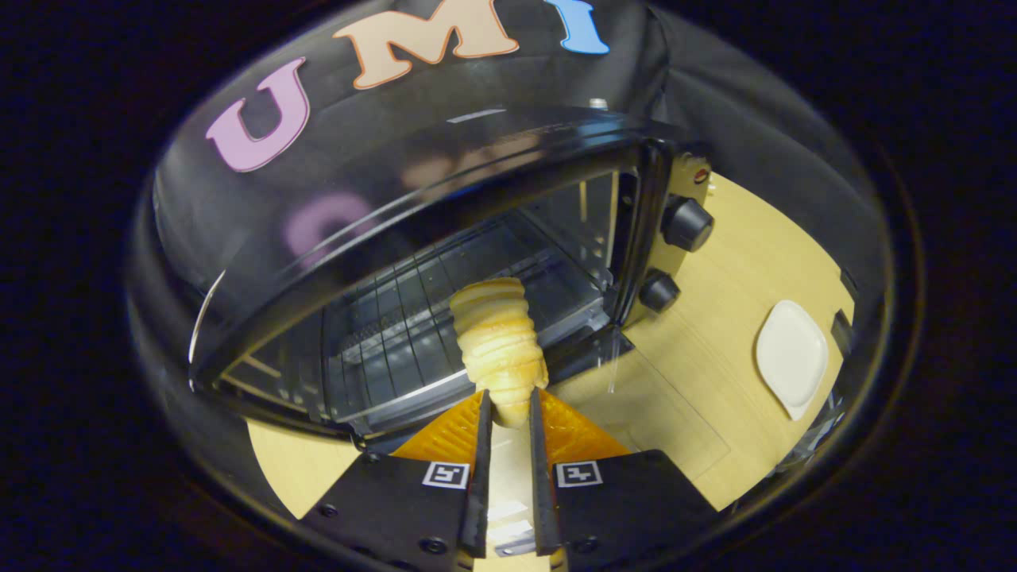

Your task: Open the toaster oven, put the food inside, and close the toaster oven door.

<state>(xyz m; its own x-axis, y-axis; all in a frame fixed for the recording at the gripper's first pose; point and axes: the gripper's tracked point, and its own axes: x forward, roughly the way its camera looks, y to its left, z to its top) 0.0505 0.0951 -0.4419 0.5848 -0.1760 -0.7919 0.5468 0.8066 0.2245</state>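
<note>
Clamped on the golden ridged pastry roll (499, 342), the gripper (508, 413) holds it before the open black toaster oven (445, 262); its tip could snag the wire rack (397, 334).

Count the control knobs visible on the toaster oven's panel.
2: the upper knob and the lower knob, stacked on the toaster oven panel beside its open cavity, beyond the fingers. Others may be hidden.

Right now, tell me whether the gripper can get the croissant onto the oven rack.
Probably yes. The gripper is shut on the croissant, the toaster oven door is down, and nothing sits between it and the wire rack.
</note>
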